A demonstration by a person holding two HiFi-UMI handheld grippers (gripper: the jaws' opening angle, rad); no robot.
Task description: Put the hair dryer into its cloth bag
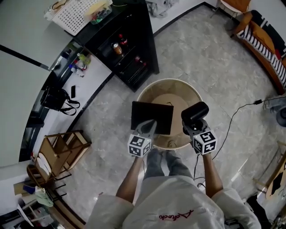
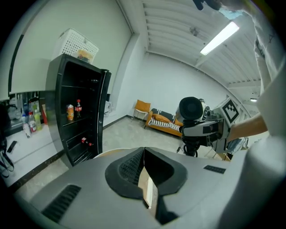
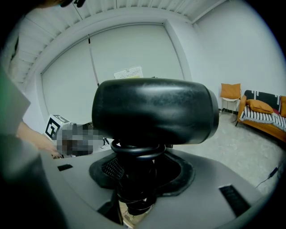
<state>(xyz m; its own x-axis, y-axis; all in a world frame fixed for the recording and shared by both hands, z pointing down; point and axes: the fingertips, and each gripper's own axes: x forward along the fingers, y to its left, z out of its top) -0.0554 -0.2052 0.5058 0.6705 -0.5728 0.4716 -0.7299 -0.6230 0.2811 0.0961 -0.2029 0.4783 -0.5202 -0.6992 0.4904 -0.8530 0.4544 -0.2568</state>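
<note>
In the head view the black hair dryer (image 1: 195, 112) stands upright over the right side of a round beige table (image 1: 147, 91). My right gripper (image 1: 193, 126) is shut on its handle. The right gripper view shows its barrel (image 3: 154, 112) filling the middle, with the coiled cord and handle between the jaws of the right gripper (image 3: 134, 179). The flat black cloth bag (image 1: 152, 117) lies over the table's near half, its near edge pinched in my left gripper (image 1: 149, 126). In the left gripper view the left gripper (image 2: 144, 154) has its jaws pressed together, and the dryer (image 2: 192, 109) is off to the right.
A black open shelf cabinet (image 1: 129, 49) with cans and bottles stands behind the table, with a white basket (image 1: 76, 13) on top. An orange sofa (image 1: 263, 44) is at the far right. A black cable (image 1: 232, 120) runs across the floor, and a wooden chair (image 1: 58, 150) is on the left.
</note>
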